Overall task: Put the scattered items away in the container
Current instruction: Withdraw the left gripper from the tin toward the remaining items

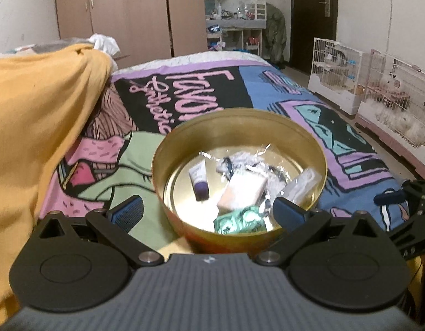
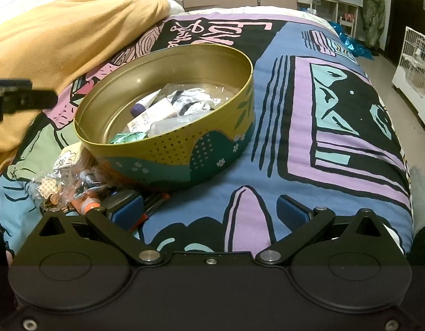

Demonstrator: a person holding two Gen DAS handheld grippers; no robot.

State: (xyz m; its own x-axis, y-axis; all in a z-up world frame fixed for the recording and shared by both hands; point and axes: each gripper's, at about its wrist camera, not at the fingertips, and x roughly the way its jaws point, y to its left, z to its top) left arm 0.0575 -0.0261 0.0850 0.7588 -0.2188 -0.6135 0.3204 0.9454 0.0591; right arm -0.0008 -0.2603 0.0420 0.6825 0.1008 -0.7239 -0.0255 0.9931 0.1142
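Note:
A round gold tin (image 1: 184, 135) (image 2: 212, 149) sits on the patterned bedspread. Inside it lie a small purple-capped tube (image 1: 199, 178), a beige packet (image 1: 241, 193), a green wrapper (image 1: 238, 219) and crinkled clear wrappers. My left gripper (image 1: 208, 211) is open and empty, held over the tin's near rim. My right gripper (image 2: 209, 211) is open and empty, low over the bedspread in front of the tin. Loose items lie left of the tin's base in the right wrist view: clear cellophane packets (image 2: 58, 184), an orange-capped tube (image 2: 88, 204) and pens (image 2: 157, 200).
A yellow blanket (image 1: 38, 115) (image 2: 60, 33) is heaped on the bed's left side. The bed's right edge drops to the floor, where white pet cages (image 1: 350, 85) stand. A wardrobe (image 1: 124, 11) and a cluttered shelf (image 1: 237, 24) are beyond the bed.

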